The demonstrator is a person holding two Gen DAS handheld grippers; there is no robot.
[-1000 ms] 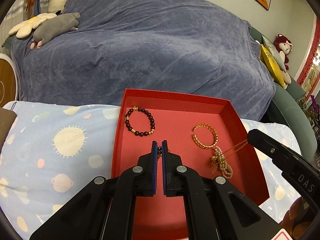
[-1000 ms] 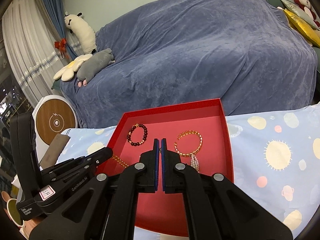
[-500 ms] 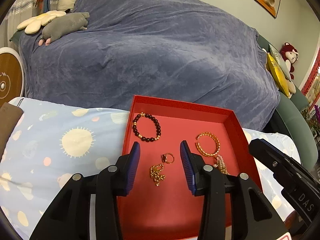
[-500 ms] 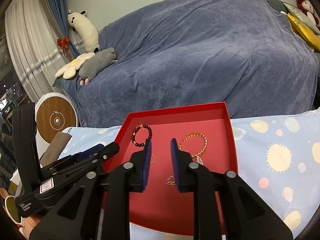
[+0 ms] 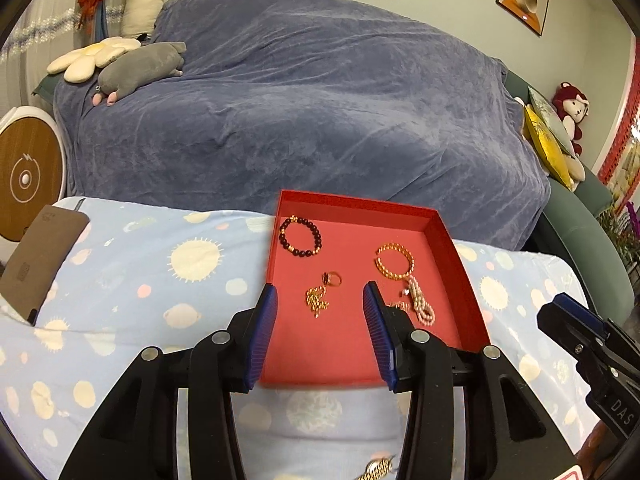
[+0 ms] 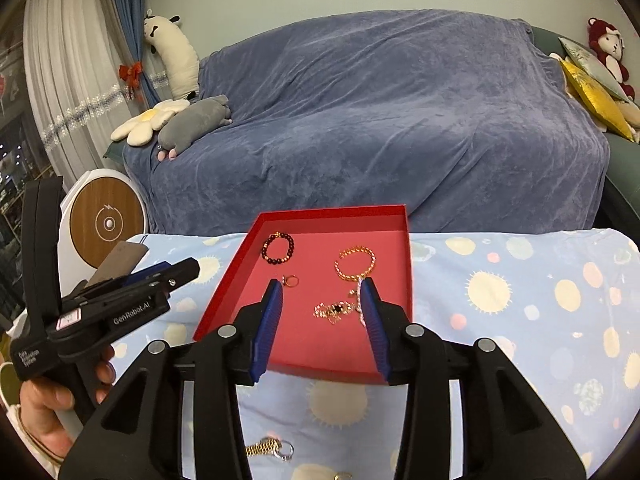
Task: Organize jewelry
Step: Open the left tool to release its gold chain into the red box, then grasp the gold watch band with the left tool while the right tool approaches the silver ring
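A red tray (image 5: 460, 268) (image 6: 406, 280) sits on the blue patterned cloth. In it lie a dark bead bracelet (image 5: 300, 237) (image 6: 277, 248), a gold chain bracelet (image 5: 394, 260) (image 6: 356, 264), a ring (image 5: 332, 279) (image 6: 290, 280), a gold chain (image 5: 317, 301) (image 6: 332, 311) and a pearl strand (image 5: 420, 304). My left gripper (image 5: 320, 300) (image 6: 176, 272) is open and empty above the tray's near half. My right gripper (image 6: 320, 292) (image 5: 560, 312) is open and empty over the tray. A gold watch (image 6: 268, 449) (image 5: 376, 470) lies on the cloth near me.
A blue-covered sofa (image 5: 300, 120) with plush toys (image 5: 136, 68) stands behind the table. A brown card (image 5: 36, 256) lies at the cloth's left edge. A round white and wood device (image 6: 104, 220) stands at the left.
Both grippers have opened and pulled back and up from the tray. The ring and gold chain, hidden by the left fingers before, now lie free in the tray.
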